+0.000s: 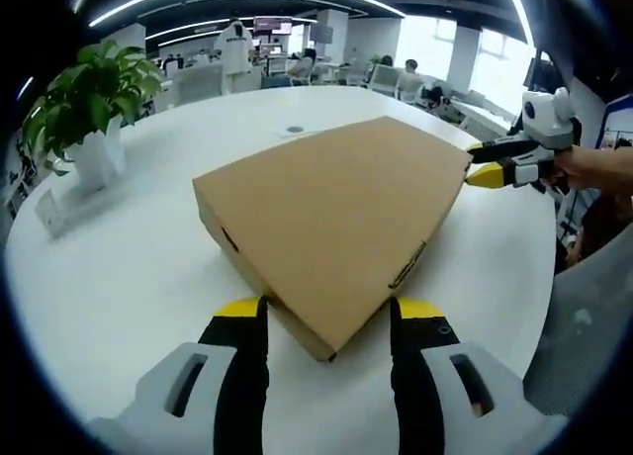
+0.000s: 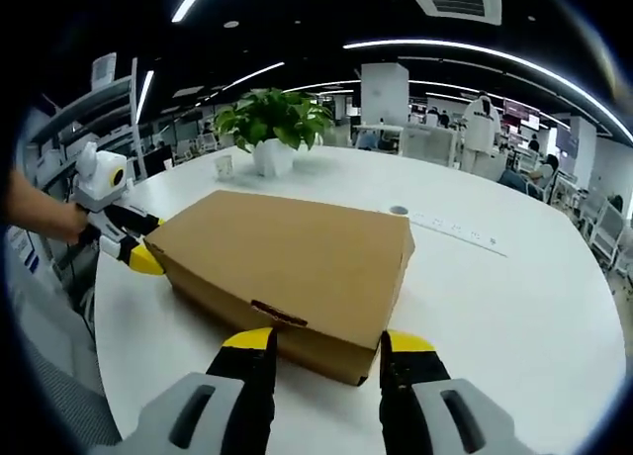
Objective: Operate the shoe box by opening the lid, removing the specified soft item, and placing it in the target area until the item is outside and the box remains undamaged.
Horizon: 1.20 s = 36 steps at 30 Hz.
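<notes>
— Where are the grippers?
— The left gripper point(image 1: 328, 321) has its jaws apart astride the near corner of the closed shoe box point(image 1: 331, 208). The right gripper point(image 2: 326, 351) is likewise spread at another corner, and also appears in the left gripper view at three o'clock.
— And the box?
— Lid down, mid white table point(image 1: 119, 277); a potted plant point(image 1: 91, 104) at ten o'clock.

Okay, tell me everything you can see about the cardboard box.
The cardboard box is plain brown, flat and rectangular, lying closed on the round white table. Small tab slots show along its side walls. The left hand-held gripper straddles one corner with open jaws, and the right hand-held gripper straddles the opposite corner. A potted plant stands apart from it.
</notes>
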Each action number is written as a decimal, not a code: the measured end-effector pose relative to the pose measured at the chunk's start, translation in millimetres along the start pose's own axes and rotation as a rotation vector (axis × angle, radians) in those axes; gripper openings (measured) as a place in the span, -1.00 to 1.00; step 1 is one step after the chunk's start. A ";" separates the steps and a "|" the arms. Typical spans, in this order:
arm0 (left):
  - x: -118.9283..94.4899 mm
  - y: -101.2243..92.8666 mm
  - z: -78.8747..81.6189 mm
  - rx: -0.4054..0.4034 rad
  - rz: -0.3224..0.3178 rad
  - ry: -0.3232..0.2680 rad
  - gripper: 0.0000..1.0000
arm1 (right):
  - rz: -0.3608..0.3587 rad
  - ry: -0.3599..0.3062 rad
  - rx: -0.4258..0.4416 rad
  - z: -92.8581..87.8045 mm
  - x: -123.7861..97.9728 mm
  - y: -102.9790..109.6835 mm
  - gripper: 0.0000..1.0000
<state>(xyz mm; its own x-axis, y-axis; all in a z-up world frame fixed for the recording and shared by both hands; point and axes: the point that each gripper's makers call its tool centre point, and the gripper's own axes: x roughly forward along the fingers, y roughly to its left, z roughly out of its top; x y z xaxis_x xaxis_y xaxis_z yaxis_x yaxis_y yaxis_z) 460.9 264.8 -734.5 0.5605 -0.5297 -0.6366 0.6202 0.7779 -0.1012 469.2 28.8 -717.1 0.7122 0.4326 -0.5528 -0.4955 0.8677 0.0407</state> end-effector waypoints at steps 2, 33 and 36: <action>-0.8 -1.4 0.4 0.006 -0.006 0.001 -0.08 | -0.007 -0.001 0.003 -0.7 -0.6 1.4 -0.26; -15.8 19.0 -5.3 0.034 -0.069 -0.006 -0.09 | -0.004 0.003 0.022 -1.0 -1.2 30.4 -0.39; -17.2 23.1 -5.8 0.040 -0.076 0.001 -0.09 | -0.004 0.003 0.022 -1.1 -1.1 34.1 -0.41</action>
<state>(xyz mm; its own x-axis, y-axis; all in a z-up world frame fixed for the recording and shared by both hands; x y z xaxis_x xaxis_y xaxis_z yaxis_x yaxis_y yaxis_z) 462.3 293.8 -730.3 0.5102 -0.5863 -0.6292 0.6826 0.7211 -0.1184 451.0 57.7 -716.1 0.7124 0.4288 -0.5556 -0.4820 0.8744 0.0568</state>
